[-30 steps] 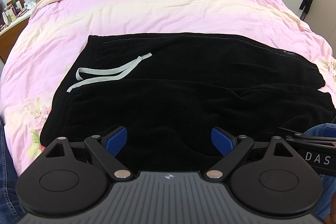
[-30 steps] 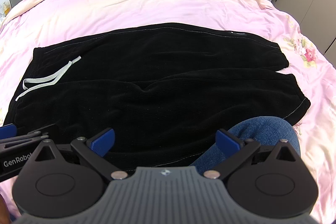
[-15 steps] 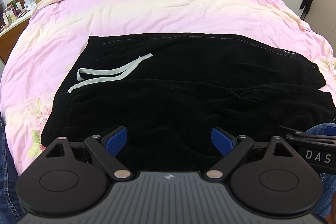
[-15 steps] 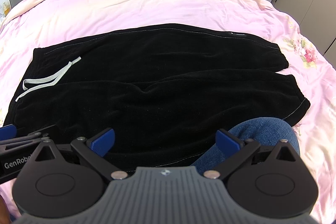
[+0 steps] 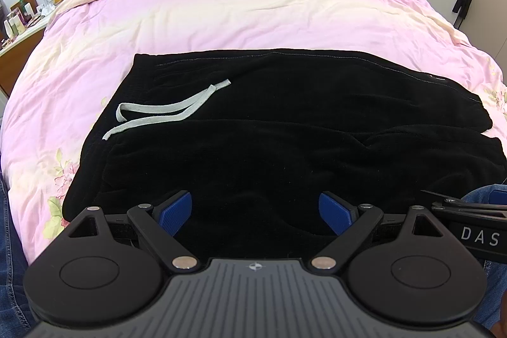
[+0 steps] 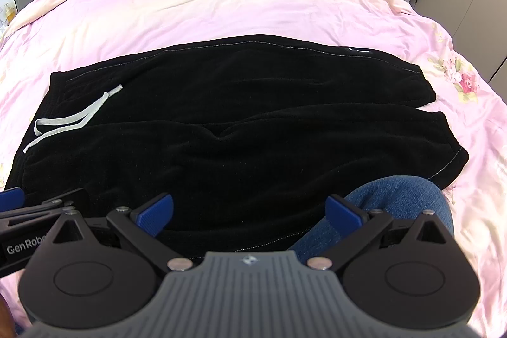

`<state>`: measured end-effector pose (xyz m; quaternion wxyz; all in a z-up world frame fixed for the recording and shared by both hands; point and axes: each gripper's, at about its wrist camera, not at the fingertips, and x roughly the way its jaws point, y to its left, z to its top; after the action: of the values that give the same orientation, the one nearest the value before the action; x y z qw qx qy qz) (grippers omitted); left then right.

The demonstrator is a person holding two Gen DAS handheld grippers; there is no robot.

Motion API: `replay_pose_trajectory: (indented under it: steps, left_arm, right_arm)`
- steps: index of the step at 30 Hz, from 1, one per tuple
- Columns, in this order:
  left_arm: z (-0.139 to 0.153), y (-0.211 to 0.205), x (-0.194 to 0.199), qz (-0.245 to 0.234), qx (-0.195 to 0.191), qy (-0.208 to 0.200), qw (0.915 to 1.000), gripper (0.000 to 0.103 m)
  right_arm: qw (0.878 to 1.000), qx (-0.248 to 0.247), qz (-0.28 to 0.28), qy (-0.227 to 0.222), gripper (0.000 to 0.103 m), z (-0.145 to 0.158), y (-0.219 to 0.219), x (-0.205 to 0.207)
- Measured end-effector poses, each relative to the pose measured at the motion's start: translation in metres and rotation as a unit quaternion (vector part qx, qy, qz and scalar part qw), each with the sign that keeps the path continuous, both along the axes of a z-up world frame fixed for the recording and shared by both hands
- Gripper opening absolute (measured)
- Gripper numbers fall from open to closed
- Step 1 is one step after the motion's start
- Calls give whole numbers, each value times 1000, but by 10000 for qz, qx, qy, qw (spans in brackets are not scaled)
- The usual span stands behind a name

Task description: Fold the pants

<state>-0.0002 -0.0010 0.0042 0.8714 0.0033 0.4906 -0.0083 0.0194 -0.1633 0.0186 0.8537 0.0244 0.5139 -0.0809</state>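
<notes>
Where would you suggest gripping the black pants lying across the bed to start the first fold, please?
Probably the near long edge of the black pants: left gripper near the waistband end, where the grey drawstring lies, right gripper towards the cuffs. Come in low from the near side. The legs lie flat, side by side, on the pink duvet, so that edge lifts over the far leg.

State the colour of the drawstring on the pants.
Light grey drawstring against black pants, clearest in the left wrist view.

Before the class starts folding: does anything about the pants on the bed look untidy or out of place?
The black pants lie flat on the pink duvet. The grey drawstring trails loose across the waist end, and a small rumple shows mid-leg.
</notes>
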Motion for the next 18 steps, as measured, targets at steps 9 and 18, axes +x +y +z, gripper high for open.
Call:
replay_pose_trajectory:
  steps: [9, 18]
  left_arm:
    - [-1, 0, 0, -6, 10, 5, 10000, 103]
    - [-1, 0, 0, -6, 12, 5, 10000, 103]
  right_arm:
    - [10000, -3, 2, -1, 98, 0, 1, 1]
    - [10000, 14, -10, 0, 98, 0, -1, 1]
